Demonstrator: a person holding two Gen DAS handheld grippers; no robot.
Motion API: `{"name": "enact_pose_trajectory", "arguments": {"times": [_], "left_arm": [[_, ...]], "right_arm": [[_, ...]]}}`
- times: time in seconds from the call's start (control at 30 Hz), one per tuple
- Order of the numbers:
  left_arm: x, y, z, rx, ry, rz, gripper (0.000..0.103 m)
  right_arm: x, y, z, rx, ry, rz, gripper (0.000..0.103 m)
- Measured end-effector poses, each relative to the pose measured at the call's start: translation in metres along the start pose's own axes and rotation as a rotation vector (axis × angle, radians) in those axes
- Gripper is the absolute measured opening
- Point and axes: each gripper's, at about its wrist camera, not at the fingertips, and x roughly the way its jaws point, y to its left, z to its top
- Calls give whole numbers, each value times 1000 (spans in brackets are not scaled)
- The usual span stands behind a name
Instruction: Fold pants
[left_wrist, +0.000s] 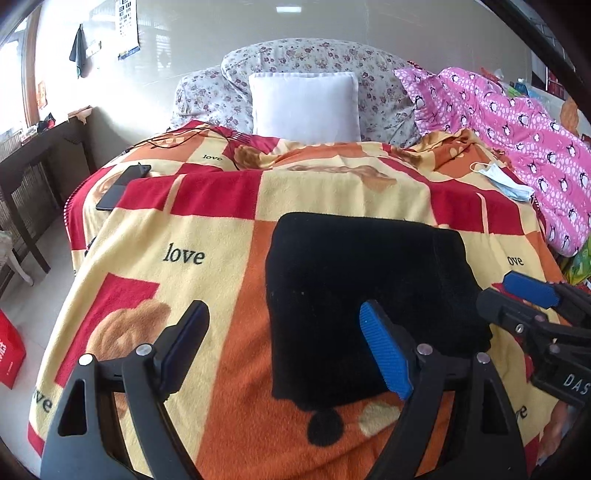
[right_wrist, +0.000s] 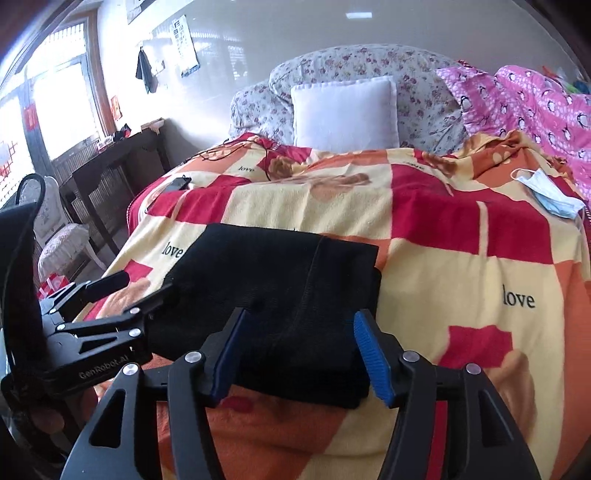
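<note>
The black pants lie folded into a compact rectangle on the patterned blanket; they also show in the right wrist view. My left gripper is open and empty, just in front of the pants' near left edge. My right gripper is open and empty, just in front of the pants' near right edge. The right gripper shows at the right of the left wrist view. The left gripper shows at the left of the right wrist view.
A white pillow leans on a floral cushion at the head of the bed. A pink penguin quilt and a blue face mask lie at right. A phone and cable lie at left. A dark table stands by the window.
</note>
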Motion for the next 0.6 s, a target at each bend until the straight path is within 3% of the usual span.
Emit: {"name": "enact_pose_trajectory", "arguments": {"times": [0.33, 0.6], "left_arm": [[-22, 0, -9, -12, -36, -12, 84], [-27, 4, -14, -19, -43, -11, 84]], "right_arm": [[-13, 6, -8, 3, 1, -4, 80], [-16, 11, -13, -5, 6, 5, 81]]}}
